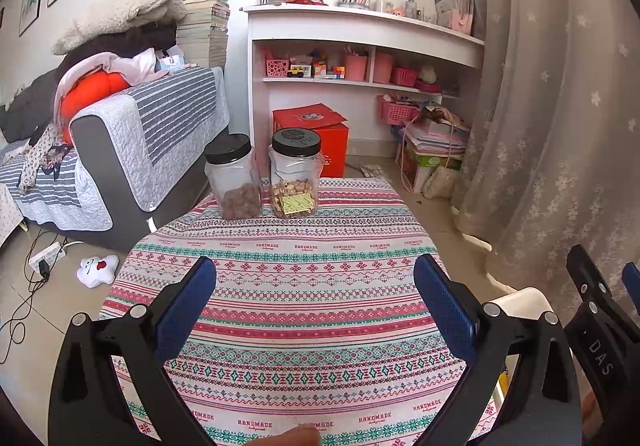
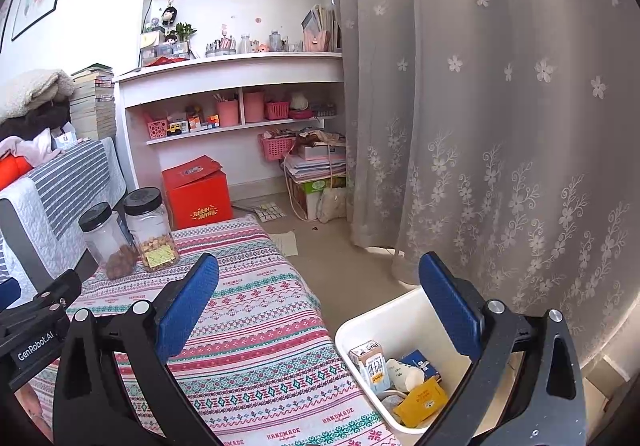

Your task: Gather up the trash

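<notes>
A white bin (image 2: 352, 322) stands on the floor beside the table's right edge. It holds a milk carton (image 2: 374, 366), a yellow packet (image 2: 420, 400), a white cup and a blue pack. My right gripper (image 2: 316, 274) is open and empty, above the table edge and the bin. My left gripper (image 1: 314, 278) is open and empty over the patterned tablecloth (image 1: 288, 286). The right gripper's body (image 1: 596, 310) shows at the right edge of the left wrist view. The bin's rim (image 1: 520, 298) shows there too.
Two black-lidded clear jars (image 1: 236, 181) (image 1: 295, 173) with snacks stand at the table's far edge; they also show in the right wrist view (image 2: 132, 230). A sofa (image 1: 120, 149) is left, a red box (image 1: 316, 137) and shelves behind, a curtain (image 2: 500, 125) right.
</notes>
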`<move>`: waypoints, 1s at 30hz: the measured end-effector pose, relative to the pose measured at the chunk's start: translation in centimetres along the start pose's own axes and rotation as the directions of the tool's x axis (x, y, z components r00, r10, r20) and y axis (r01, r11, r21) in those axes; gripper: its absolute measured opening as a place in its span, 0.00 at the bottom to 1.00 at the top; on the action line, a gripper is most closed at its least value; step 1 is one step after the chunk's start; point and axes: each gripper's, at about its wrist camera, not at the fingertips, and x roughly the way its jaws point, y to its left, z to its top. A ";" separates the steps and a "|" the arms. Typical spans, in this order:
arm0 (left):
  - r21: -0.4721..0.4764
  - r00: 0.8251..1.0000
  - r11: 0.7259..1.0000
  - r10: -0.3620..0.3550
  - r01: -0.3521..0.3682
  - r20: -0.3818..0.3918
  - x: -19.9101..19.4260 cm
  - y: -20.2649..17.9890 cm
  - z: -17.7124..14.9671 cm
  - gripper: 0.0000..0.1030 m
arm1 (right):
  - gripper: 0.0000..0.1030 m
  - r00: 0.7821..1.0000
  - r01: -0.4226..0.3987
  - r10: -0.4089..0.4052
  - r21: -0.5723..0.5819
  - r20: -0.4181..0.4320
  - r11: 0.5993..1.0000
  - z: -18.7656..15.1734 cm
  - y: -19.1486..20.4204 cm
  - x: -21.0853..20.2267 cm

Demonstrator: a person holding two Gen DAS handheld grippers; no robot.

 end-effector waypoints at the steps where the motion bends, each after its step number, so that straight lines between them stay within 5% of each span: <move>1: 0.000 1.000 1.000 -0.001 0.001 0.000 0.0 0.0 0.0 0.93 | 0.93 1.000 0.002 -0.002 0.000 0.000 1.000 0.0 0.0 0.0; 30: -0.008 0.999 0.999 -0.037 0.037 0.000 0.2 -0.5 0.0 0.93 | 0.93 1.000 0.017 -0.017 0.005 -0.007 1.000 -0.3 -0.3 0.2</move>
